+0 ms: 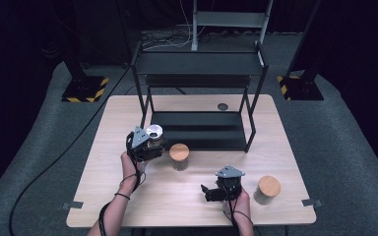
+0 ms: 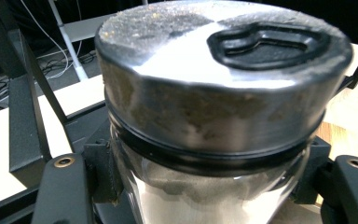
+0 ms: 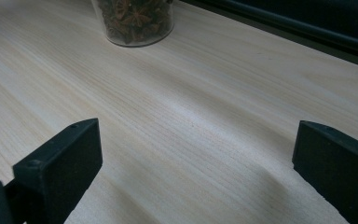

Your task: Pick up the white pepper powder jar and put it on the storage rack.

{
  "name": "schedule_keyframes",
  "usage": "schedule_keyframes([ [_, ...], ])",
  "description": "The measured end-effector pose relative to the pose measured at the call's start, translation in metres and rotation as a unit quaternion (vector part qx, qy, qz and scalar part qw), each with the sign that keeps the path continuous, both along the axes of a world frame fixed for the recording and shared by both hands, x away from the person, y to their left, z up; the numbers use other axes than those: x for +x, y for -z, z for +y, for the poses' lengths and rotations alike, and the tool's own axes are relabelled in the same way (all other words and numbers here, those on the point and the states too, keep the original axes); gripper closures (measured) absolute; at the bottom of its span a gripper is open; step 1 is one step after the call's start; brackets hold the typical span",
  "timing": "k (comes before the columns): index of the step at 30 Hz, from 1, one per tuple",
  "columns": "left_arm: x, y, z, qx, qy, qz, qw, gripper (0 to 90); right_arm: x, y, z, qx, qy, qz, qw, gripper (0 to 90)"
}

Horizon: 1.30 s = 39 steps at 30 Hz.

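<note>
In the high view the left gripper [image 1: 147, 144] is clamped on a jar [image 1: 154, 133] with a metal lid, holding it upright at the front left corner of the rack [image 1: 199, 64]; the rack's lower shelf [image 1: 197, 130] lies just beyond and to the right of the jar, so the coming move looks like a short push forward and rightward onto it. A second jar [image 1: 179, 156] with a wooden lid stands on the table [image 1: 128, 196] just right of that gripper, close enough to brush on the way. The right gripper [image 1: 215, 191] rests low near the table's front edge, jaws pointing left, and a third jar [image 1: 267, 190] stands just to its right, behind the jaws. In the left gripper view the held jar [image 2: 214, 93] stands between the two jaws, its long axis upright and crosswise to them, the pads pressed on the glass below the lid [image 2: 223, 51]; a rack post [image 2: 25, 121] rises just left of it, with shelf beyond. In the right gripper view the jaws stand wide apart over bare table [image 3: 191, 116] with nothing between them; ahead and to the left stands a glass jar of star anise [image 3: 133, 21], well apart, probably the second jar.
</note>
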<state>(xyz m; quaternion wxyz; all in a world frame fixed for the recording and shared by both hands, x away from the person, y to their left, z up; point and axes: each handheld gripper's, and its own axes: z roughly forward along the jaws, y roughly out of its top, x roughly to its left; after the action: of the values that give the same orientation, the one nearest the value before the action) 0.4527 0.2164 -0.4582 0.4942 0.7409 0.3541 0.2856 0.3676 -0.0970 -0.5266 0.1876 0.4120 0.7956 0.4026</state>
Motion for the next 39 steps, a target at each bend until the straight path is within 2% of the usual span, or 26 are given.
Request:
schedule_keyframes([
  [25, 0.016, 0.001, -0.011, 0.004, 0.003, 0.004, 1.0000, 30.1, 0.000, 0.000, 0.000, 0.000, 0.000, 0.000, 1.0000, 0.5],
  [39, 0.019, 0.000, -0.018, 0.014, 0.008, -0.001, 0.9999, 30.1, 0.000, 0.000, 0.000, -0.001, 0.000, 0.000, 1.0000, 0.6],
])
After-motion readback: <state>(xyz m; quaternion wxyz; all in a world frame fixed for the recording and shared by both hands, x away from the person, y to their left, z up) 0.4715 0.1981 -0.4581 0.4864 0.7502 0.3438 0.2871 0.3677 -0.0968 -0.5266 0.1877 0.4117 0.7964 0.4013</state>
